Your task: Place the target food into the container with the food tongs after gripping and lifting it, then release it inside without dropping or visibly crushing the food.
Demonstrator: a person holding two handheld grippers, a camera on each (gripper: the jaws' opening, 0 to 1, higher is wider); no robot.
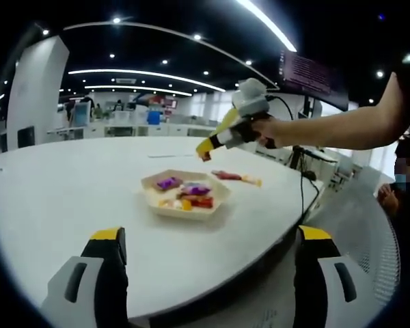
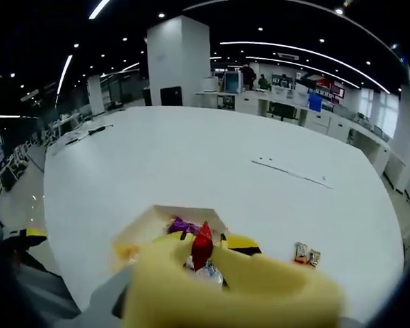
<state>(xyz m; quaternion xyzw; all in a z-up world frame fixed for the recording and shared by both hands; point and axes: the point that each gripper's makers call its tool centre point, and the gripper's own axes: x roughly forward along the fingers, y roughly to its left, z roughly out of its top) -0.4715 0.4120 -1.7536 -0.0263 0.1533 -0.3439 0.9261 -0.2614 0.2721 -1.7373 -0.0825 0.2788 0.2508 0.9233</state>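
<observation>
The red wrapped candy sits pinched between the yellow tongs, directly above the hexagonal paper tray. It appears light, with a crinkly, slippery wrapper; hold it mid-body with light pressure to avoid crushing. The right tool, held on an outstretched arm, is clenched on the tongs above the tray's far side. The left tool hangs released over the near edge of the white worktop. Two more candies lie on the worktop beside the tray.

Left gripper view low at table edge, facing across; right gripper view close above shared tray
</observation>
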